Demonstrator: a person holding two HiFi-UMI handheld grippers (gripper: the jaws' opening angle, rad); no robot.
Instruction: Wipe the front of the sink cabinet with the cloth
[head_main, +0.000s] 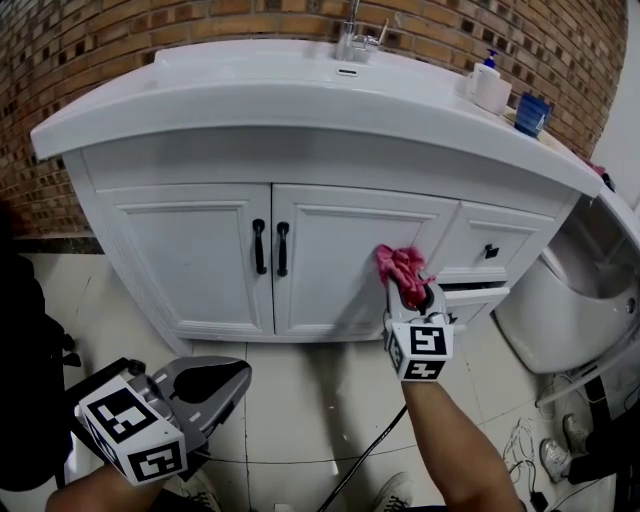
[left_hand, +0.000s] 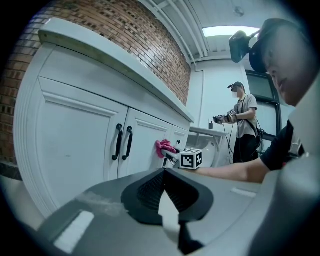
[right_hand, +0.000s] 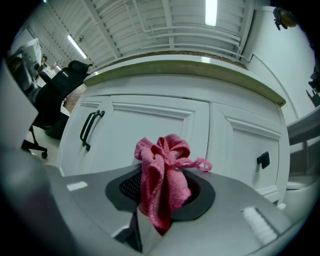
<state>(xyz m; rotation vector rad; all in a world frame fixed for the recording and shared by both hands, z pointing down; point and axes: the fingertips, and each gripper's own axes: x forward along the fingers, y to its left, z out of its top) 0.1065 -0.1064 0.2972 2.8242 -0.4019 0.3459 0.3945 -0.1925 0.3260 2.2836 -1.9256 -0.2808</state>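
Observation:
The white sink cabinet (head_main: 200, 250) has two doors with black handles (head_main: 271, 247) and drawers to their right. A pink cloth (head_main: 400, 266) is bunched against the right edge of the right door, and my right gripper (head_main: 418, 298) is shut on it. In the right gripper view the cloth (right_hand: 162, 180) sticks up from between the jaws of the right gripper (right_hand: 159, 202), close to the cabinet front (right_hand: 150, 125). My left gripper (head_main: 215, 385) hangs low at the left above the floor, away from the cabinet, shut and holding nothing. From the left gripper (left_hand: 162, 200) the cloth (left_hand: 164, 146) shows far off.
A white toilet (head_main: 590, 290) stands right of the cabinet. On the countertop are a faucet (head_main: 352, 40), a soap bottle (head_main: 488, 82) and a blue cup (head_main: 532, 113). Cables (head_main: 520, 440) lie on the tiles at right. A black chair (head_main: 25, 340) is at left. A person (left_hand: 245, 125) stands beyond.

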